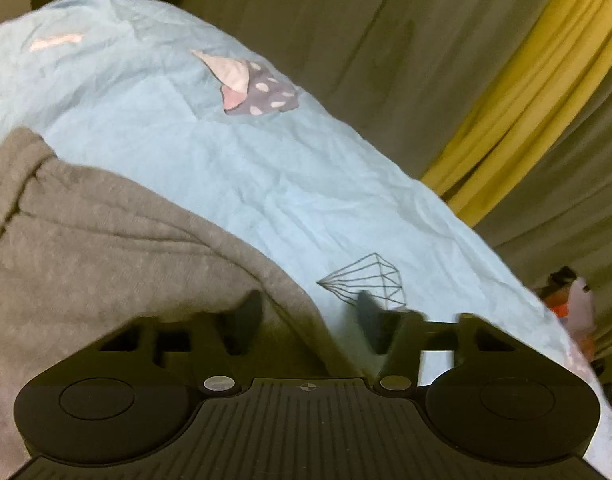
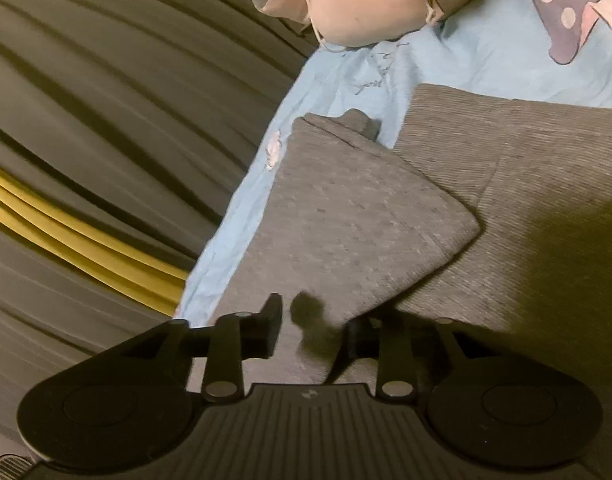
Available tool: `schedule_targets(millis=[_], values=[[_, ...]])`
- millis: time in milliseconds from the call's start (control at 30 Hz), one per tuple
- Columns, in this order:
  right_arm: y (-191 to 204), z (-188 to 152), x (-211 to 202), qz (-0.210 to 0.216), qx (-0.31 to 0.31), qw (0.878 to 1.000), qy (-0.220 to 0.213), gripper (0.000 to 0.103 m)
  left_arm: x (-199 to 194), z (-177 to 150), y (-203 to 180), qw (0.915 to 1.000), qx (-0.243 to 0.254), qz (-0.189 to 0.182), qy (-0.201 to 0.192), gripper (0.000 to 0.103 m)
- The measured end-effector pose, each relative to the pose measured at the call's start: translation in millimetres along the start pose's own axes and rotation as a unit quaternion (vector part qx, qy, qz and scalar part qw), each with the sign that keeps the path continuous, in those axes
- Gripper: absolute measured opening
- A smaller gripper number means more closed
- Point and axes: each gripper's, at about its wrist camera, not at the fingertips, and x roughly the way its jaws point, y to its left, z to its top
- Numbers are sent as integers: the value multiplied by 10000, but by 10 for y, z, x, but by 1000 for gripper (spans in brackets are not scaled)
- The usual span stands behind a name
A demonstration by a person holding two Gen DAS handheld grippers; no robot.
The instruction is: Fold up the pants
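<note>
The grey pants (image 1: pixel 106 248) lie on a light blue bedsheet (image 1: pixel 266 184). In the left wrist view my left gripper (image 1: pixel 310 320) is open, its jaws set apart over the pants' right edge, holding nothing. In the right wrist view the pants (image 2: pixel 346 216) show a folded layer lying over another grey layer (image 2: pixel 546 200). My right gripper (image 2: pixel 314 326) is open just above the near edge of the folded layer, with its shadow on the cloth between the fingers.
The sheet (image 2: pixel 486 60) has printed patches and a line-drawn diamond (image 1: pixel 366 280). Grey and yellow curtains (image 1: pixel 526 92) hang beyond the bed's edge. A pink stuffed toy (image 2: pixel 366 0) lies at the far end, and a small toy (image 1: pixel 574 304) sits at the right.
</note>
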Motion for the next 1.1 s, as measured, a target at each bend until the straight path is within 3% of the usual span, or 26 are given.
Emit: schedule_targets(millis=[33,67,167,233,433,533,667,767,967,1100], values=[[10,-5,4,-16,-47,10000,-17,34,-18,6,-5,9999,104,126,-3,13],[20,-15,6,-34,-122,9999,-58,34,-49,5,7,9997,169,150,17,11],[64,-38,-3,-125,-318,9993,-128,31,-299,-42,92,9997,57,-106,-224,9],[77,-15,24,-281,-385,9988,-119,9,-515,-63,77,9989,206,-135,-388,9],[5,164,-102,154,74,9998,-82,5,-1307,-204,102,9955,499,-364,-722,9],[159,236,-328,327,-285,9980,-455,5,-1727,-308,250,9942,491,-607,-743,8],[199,382,-763,393,-218,9932,-1077,5,-2226,-536,554,9913,518,-912,-798,8],[171,499,-1114,368,-120,9911,-1271,5,-2474,-821,820,9903,480,-1069,-745,8],[90,393,-1611,-336,-837,9898,-1106,5,-2584,-1496,1404,9928,369,-1037,-472,8],[-219,333,-1605,-1009,-411,9923,-590,5,-2396,-1871,1714,9966,197,-796,-83,9]])
